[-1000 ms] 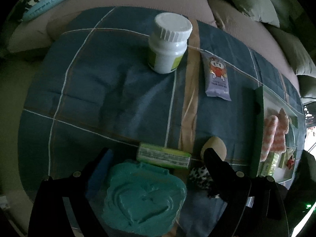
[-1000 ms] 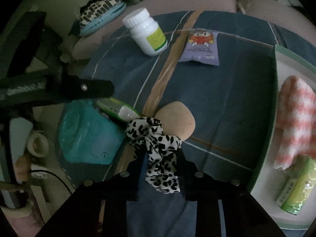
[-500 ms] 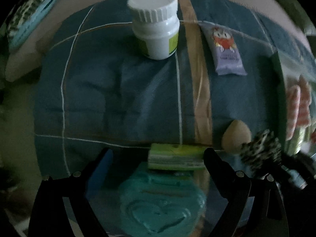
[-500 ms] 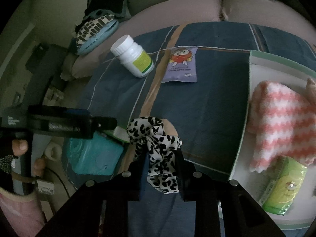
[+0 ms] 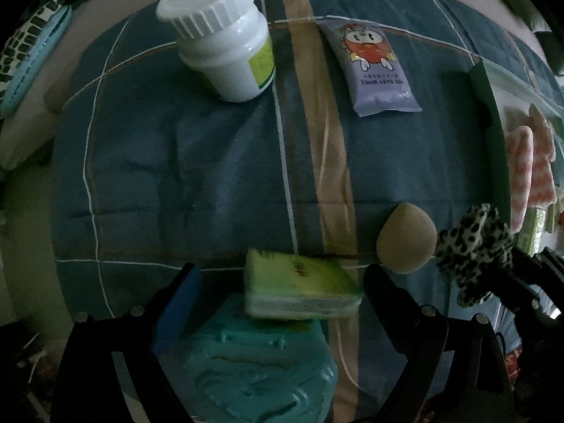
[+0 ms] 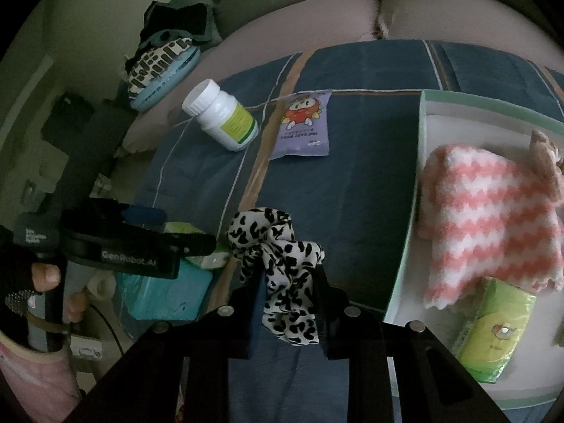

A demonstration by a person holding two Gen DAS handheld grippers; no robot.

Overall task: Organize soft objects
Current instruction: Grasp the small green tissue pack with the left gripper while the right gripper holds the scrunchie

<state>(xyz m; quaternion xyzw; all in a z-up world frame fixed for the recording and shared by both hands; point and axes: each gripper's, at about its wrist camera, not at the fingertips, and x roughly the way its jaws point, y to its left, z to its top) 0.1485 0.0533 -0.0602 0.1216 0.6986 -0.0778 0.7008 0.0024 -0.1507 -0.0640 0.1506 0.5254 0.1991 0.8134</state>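
Right gripper [image 6: 287, 283]: jaws narrowed onto a leopard-print scrunchie [image 6: 278, 246], which bunches above the fingertips and hangs between them, lifted clear of the blue plaid blanket [image 6: 352, 190].
Left gripper [image 5: 282, 278]: jaws spread wide, nothing between the pads; it points down over a green tissue pack [image 5: 299, 289], which lies between the two fingers without touching either.
Teal case [image 5: 261, 370]: at 6 o'clock of the tissue pack, with the pack's near edge overlapping it.
Beige sponge [image 5: 405, 238]: on the blanket at 2 o'clock of the tissue pack, just beside the scrunchie in the left wrist view.
White bottle [image 6: 222, 120]: lying tilted on the blanket, at 11 o'clock of the scrunchie, well apart from it.
Purple wipes packet [image 6: 303, 127]: flat, at 3 o'clock of the bottle.
Tray [image 6: 423, 148]: at 3 o'clock of the scrunchie; it holds a pink-and-white striped cloth [image 6: 490, 211] and a second green tissue pack [image 6: 493, 331], the cloth's lower edge touching that pack.
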